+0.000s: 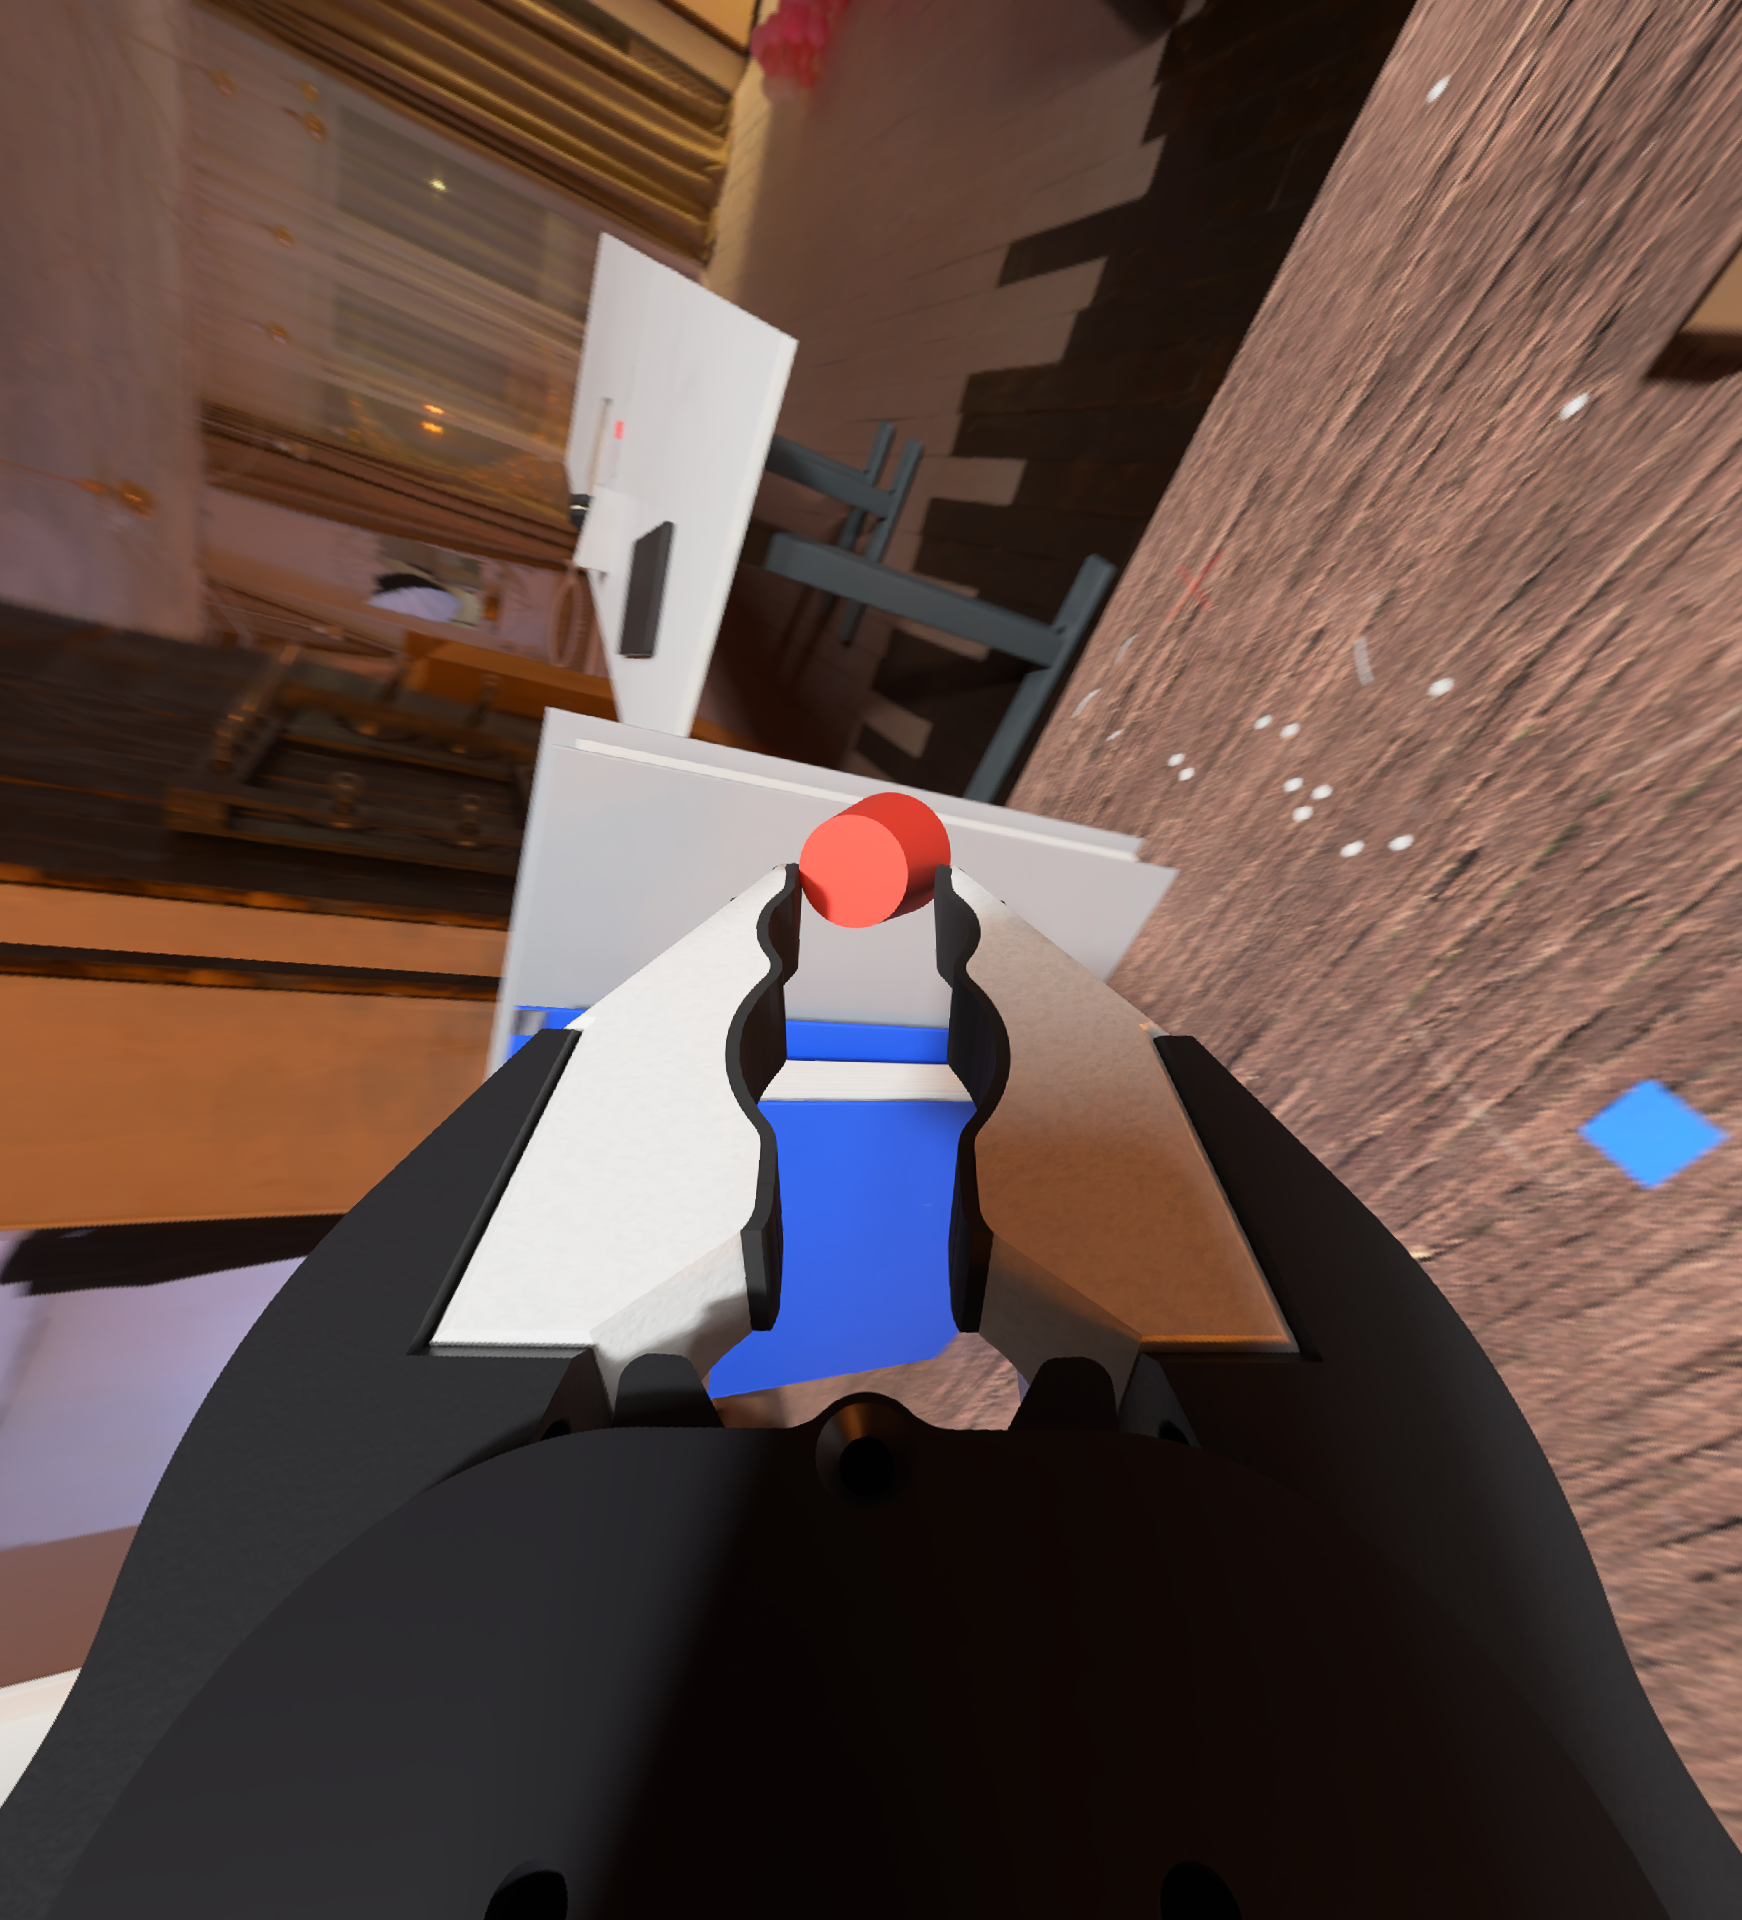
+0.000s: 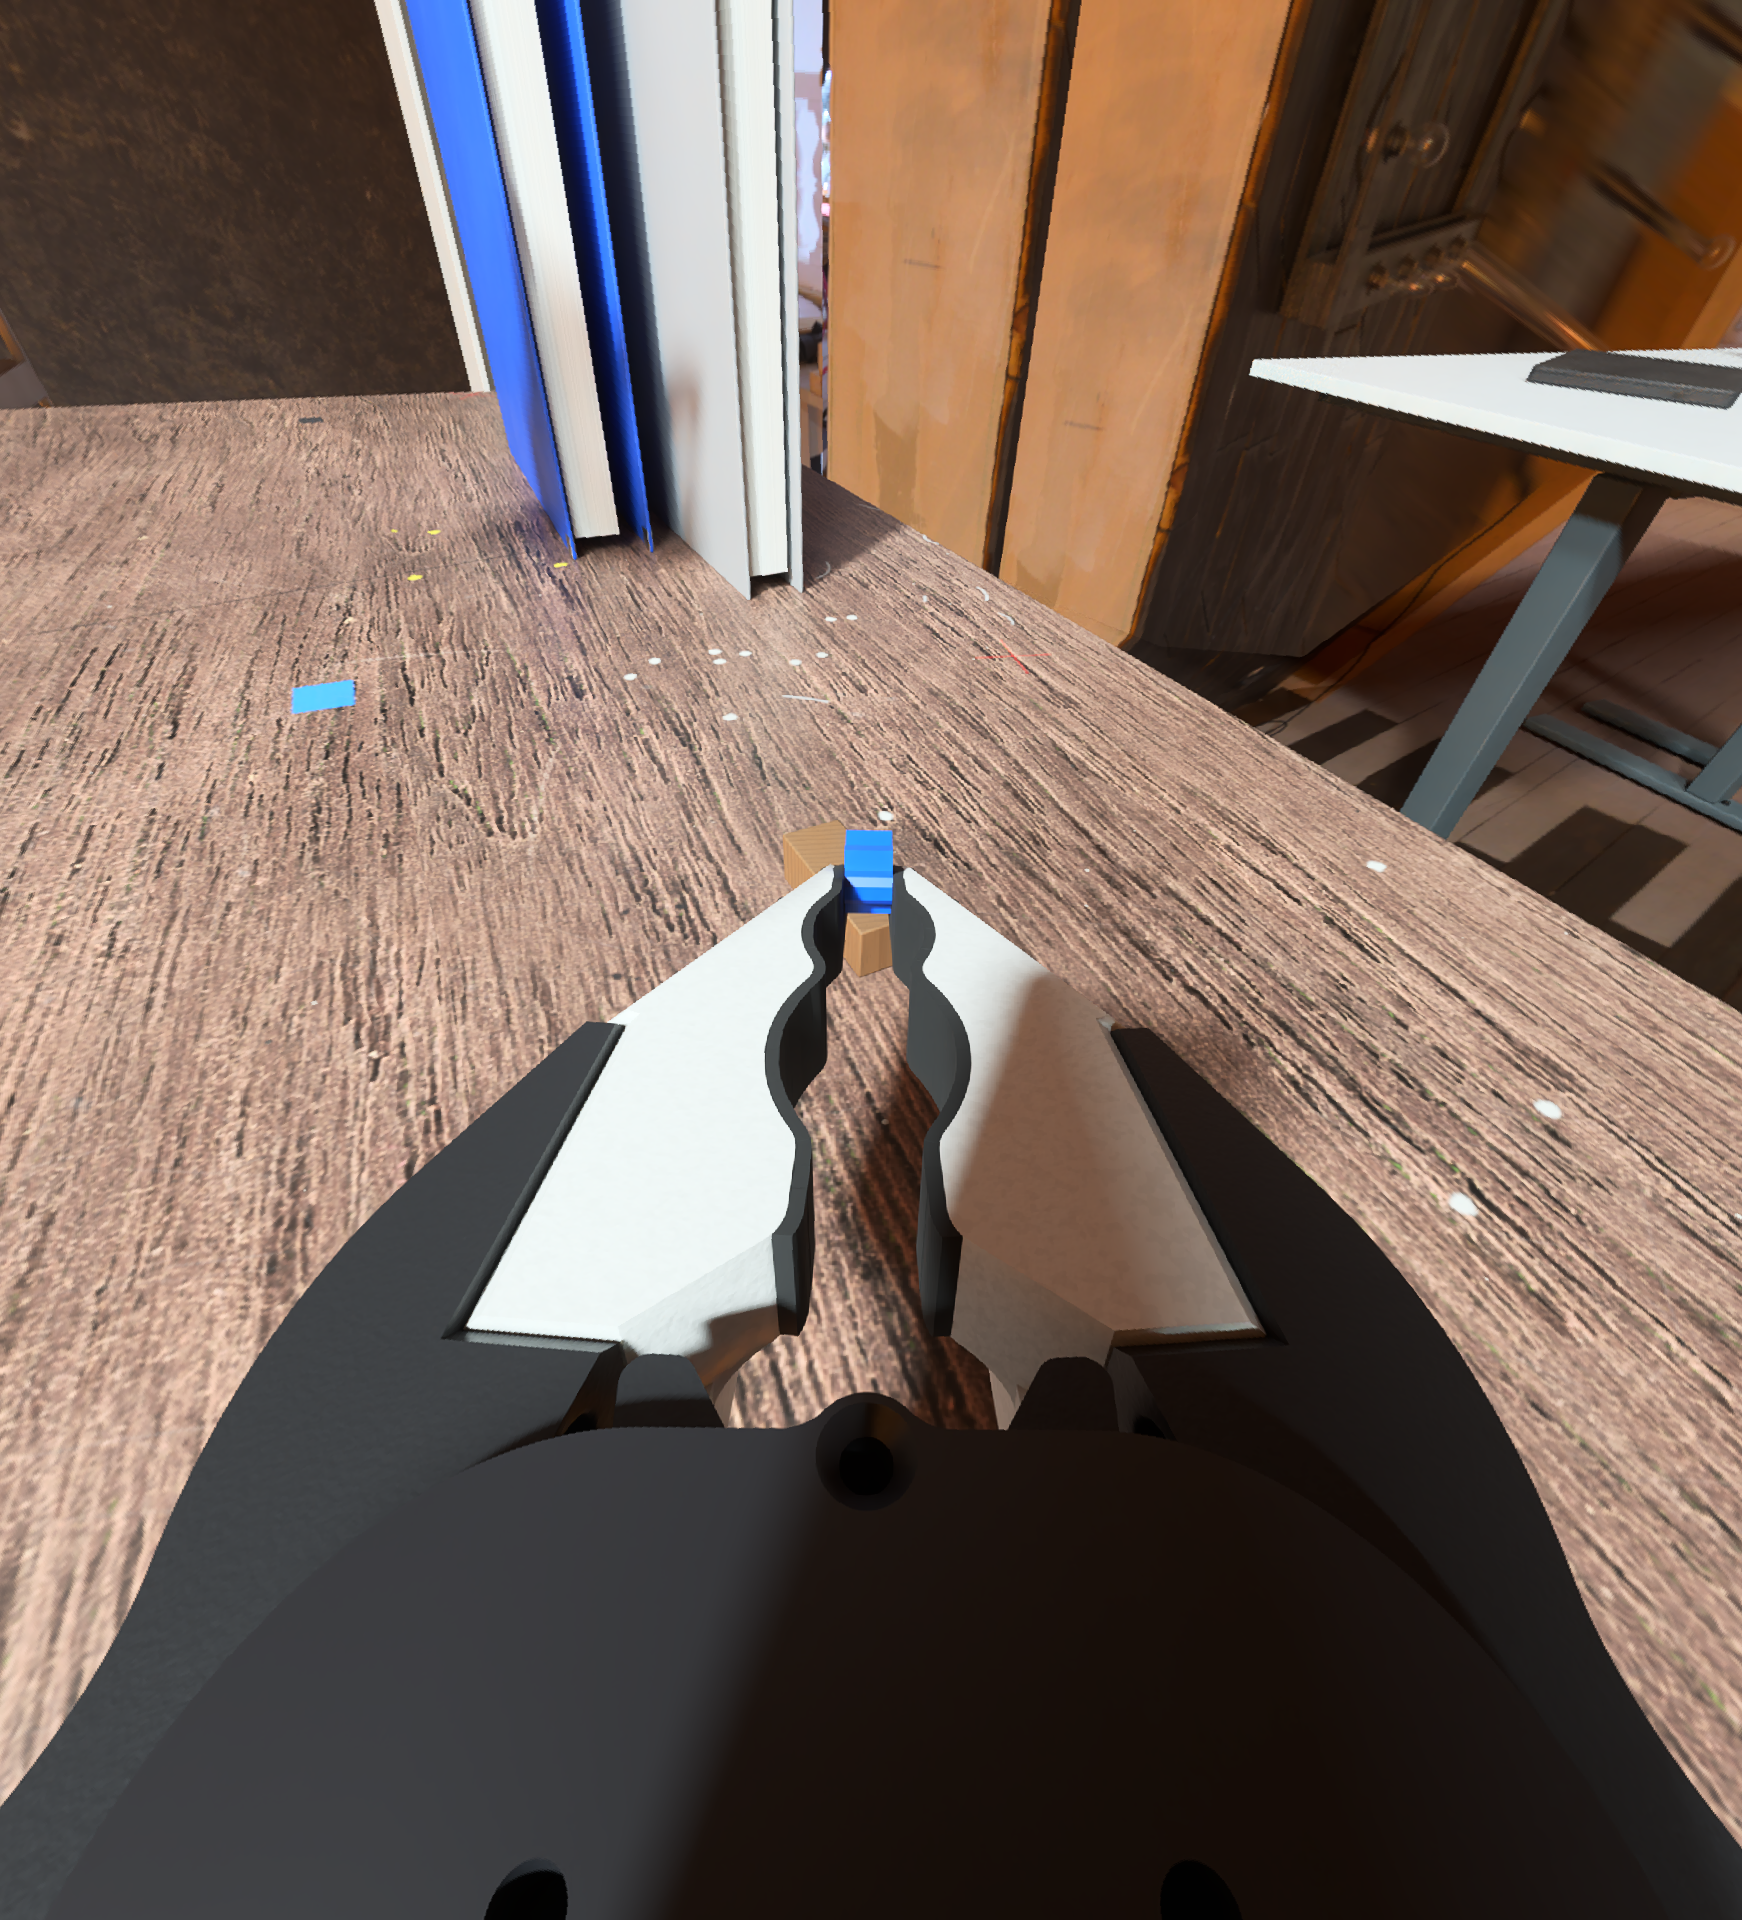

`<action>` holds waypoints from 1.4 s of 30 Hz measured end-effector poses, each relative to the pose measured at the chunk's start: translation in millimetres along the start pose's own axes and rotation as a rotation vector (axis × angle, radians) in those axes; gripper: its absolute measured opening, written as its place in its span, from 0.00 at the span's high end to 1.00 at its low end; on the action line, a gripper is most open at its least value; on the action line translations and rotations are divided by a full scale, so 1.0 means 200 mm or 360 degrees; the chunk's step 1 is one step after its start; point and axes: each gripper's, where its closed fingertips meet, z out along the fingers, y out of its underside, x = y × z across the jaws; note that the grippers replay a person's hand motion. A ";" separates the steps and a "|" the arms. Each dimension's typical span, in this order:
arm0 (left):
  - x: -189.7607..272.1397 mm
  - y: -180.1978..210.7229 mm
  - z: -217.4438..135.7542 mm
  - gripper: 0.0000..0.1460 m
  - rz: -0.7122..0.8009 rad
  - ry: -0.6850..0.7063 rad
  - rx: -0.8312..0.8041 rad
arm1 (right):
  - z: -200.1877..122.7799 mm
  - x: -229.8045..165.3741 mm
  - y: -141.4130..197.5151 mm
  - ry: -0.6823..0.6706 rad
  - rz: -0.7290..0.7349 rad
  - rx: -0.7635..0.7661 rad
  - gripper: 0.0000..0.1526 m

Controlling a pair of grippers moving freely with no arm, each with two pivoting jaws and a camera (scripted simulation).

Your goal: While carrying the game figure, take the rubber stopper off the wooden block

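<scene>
Rubber stopper [image 2: 868, 871], a small blue piece, sits at frame centre in the right wrist view, pinched between the tips of the right tongs [image 2: 865, 883]. Just behind and below it lies the tan wooden block [image 2: 813, 852], resting on the brown wood-grain desk [image 2: 223, 1039]; whether the stopper touches the block cannot be told. A blue square patch [image 2: 323, 695] lies on the desk at middle left, and upright blue and white books [image 2: 618, 260] stand at top centre. In the left wrist view, the left tongs [image 1: 867, 883] are narrowed onto the game figure [image 1: 872, 858], a red cylinder at frame centre, with the books [image 1: 846, 1195] behind it.
</scene>
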 end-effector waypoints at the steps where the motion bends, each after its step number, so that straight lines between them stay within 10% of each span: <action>1: -0.02 0.00 0.01 0.83 0.0056 -0.0043 -0.0012 | 0.00 0.00 0.00 0.0002 -0.0004 0.0001 0.95; 42: -0.04 -0.10 0.11 0.83 0.0153 -0.0290 0.0162 | 0.01 0.03 0.00 -0.0016 0.0098 0.0005 0.95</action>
